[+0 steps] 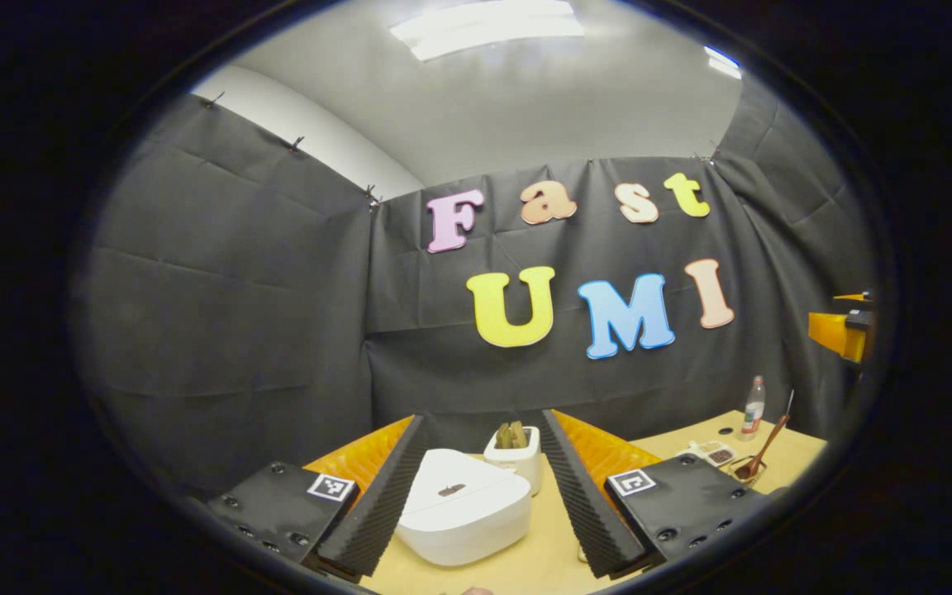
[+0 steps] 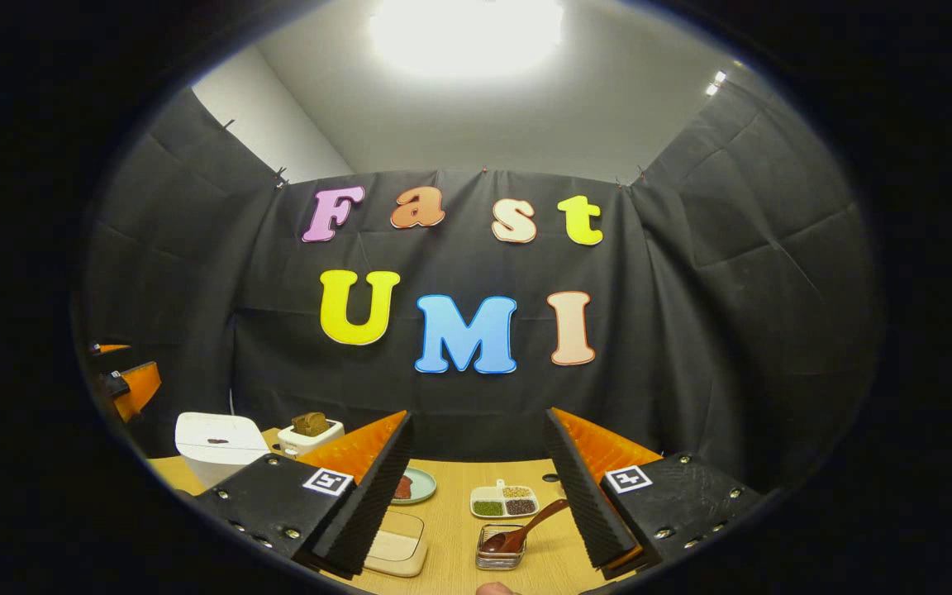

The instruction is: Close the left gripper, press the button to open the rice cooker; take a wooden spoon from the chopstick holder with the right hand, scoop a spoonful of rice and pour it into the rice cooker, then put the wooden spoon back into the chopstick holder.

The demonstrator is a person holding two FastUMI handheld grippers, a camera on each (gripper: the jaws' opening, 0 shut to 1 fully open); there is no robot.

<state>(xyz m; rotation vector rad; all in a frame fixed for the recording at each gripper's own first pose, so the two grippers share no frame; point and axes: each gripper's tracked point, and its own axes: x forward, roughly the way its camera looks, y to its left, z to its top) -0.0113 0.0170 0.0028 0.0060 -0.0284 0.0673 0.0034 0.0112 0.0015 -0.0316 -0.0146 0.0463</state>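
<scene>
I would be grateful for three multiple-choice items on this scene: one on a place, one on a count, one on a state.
1. Where does the wooden spoon rest?
A. In the small wire holder
B. On the green plate
C. Inside the rice cooker

2. How many compartments does the white grain dish have?
A. One
B. Three
C. Five

3. In what state is the rice cooker?
A. Lid raised
B. Lid closed
C. Tipped on its side

Answers:
1. A: in the right gripper view the spoon's bowl sits in the wire holder, handle leaning up to the right.
2. B: the dish shows green, pale and dark grains in three separate sections.
3. B: in the left gripper view the flat white lid lies down on the body, between the spread fingers of the left gripper.
</scene>
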